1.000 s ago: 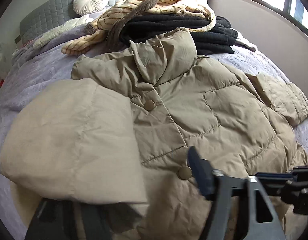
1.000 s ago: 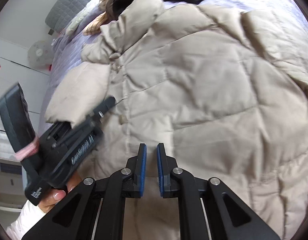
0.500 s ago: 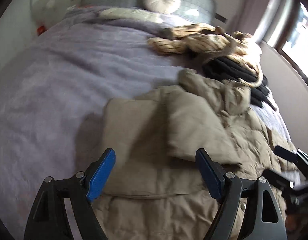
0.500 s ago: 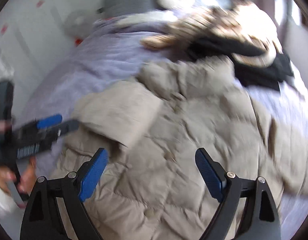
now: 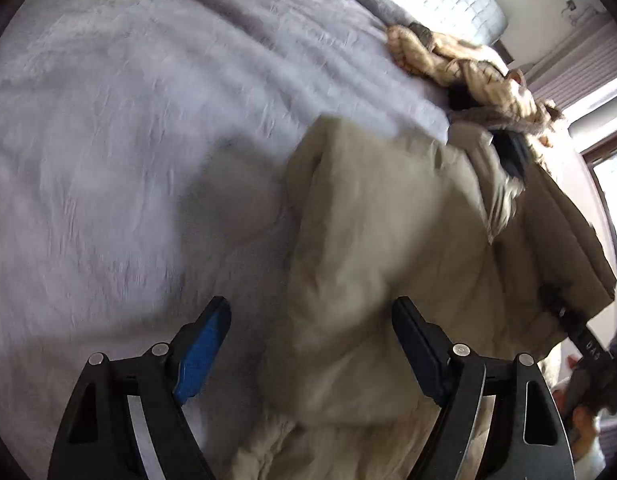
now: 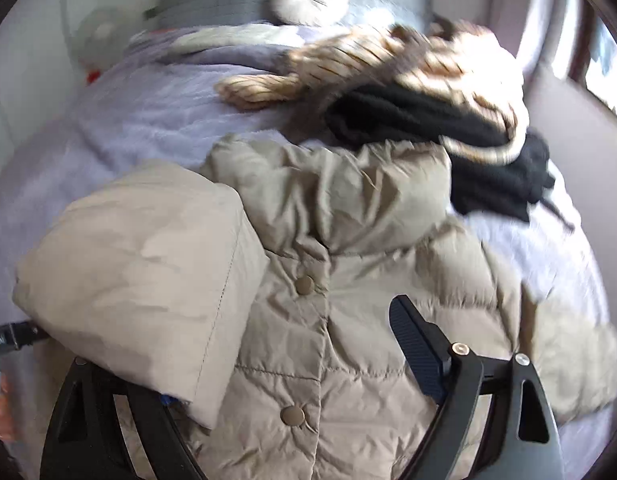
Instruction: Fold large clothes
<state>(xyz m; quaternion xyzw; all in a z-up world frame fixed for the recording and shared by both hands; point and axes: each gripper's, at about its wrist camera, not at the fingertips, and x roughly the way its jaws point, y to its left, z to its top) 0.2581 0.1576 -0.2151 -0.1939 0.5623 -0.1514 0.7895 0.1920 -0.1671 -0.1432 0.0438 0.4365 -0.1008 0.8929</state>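
- Lavender bedding [image 6: 156, 112] carried the beige puffer coat [image 6: 348, 280], one sleeve [image 6: 140, 264] folded across its chest.
- Your left tool [image 5: 310, 346] and right tool [image 6: 292, 360] were both spread, holding nothing.
- Next, judging by the right side, its sleeve [image 6: 568, 344] needed folding.

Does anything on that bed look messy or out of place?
Yes: behind the beige puffer jacket, a striped garment sprawls unfolded across a black pile. The jacket itself is only part-folded, one sleeve laid over its front.

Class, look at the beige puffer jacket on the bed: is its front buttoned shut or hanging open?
Buttoned shut. In the right wrist view the puffer jacket shows two snaps closed down its front, and one sleeve lies folded across it.
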